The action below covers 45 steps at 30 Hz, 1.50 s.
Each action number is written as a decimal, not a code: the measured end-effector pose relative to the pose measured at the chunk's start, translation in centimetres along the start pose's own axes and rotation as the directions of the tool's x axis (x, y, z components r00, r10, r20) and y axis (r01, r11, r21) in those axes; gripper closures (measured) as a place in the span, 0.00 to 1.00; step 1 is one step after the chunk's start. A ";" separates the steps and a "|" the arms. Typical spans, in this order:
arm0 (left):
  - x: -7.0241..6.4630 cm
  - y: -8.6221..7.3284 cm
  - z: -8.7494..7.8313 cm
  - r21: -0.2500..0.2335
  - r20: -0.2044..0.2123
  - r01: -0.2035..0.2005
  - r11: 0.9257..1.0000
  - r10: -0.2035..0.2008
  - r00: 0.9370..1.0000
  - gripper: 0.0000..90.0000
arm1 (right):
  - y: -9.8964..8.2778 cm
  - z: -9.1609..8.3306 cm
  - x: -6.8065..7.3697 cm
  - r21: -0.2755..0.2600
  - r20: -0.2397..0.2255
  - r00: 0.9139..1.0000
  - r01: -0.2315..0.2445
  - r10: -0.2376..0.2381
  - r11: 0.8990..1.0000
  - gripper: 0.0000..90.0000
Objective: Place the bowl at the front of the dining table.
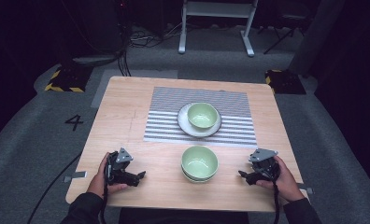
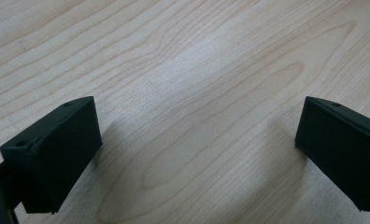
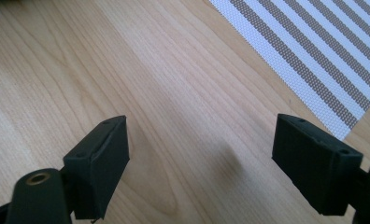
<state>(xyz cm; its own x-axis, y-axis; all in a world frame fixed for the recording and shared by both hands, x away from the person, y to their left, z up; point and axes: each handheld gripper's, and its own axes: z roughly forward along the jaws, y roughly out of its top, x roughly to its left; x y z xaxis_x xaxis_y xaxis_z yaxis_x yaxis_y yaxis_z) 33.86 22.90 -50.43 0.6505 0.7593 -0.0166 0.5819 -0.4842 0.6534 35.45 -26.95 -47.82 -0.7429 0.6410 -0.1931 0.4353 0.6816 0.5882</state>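
High view places the stacked green bowls on the worktop between both empty, wide-open hand-held grippers, left and right: approach step, next requiring a rim grasp.

Green bowl: upright, empty, stacked on second bowl, near table's front edge. Second green bowl: upright on white plate, on striped mat.

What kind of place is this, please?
Probably a lab or recording studio, not a home: the light wooden table stands on grey carpet with a painted number, yellow-black striped floor blocks and loose cables.
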 end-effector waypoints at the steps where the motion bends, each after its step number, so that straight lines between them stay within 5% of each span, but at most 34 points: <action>1: 0.0 0.0 0.0 0.000 0.000 0.000 1.000 0.000 1.000 0.00 | -0.2 0.0 0.0 -0.004 -0.002 1.000 -0.004 0.004 1.000 0.21; 14: 0.0 0.0 0.0 0.000 0.000 0.000 1.000 0.000 1.000 0.00 | -2.3 0.0 -0.3 -0.057 -0.059 0.993 -0.101 0.098 0.993 0.21; 23: 0.0 0.0 0.1 -0.003 0.001 0.010 1.000 -0.010 1.000 0.00 | -4.4 -0.2 -1.0 -0.118 -0.081 0.977 -0.207 0.198 0.971 0.13; 25: 0.0 0.0 0.1 -0.003 0.001 0.010 1.000 -0.010 1.000 0.00 | -4.8 -0.1 -1.0 -0.151 -0.085 0.977 -0.206 0.195 0.967 0.12; 45: 0.0 0.0 0.1 -0.003 0.001 0.010 1.000 -0.010 1.000 0.00 | -4.9 -0.1 -1.0 -0.151 -0.085 0.977 -0.206 0.194 0.967 0.11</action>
<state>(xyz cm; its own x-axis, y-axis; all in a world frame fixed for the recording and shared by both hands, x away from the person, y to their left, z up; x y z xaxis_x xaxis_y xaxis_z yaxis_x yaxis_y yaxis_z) 33.89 22.81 -50.47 0.6453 0.7636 -0.0239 0.5867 -0.4753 0.6557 34.04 -30.95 -50.41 -0.6846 0.7288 -0.0074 0.4969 0.4741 0.7269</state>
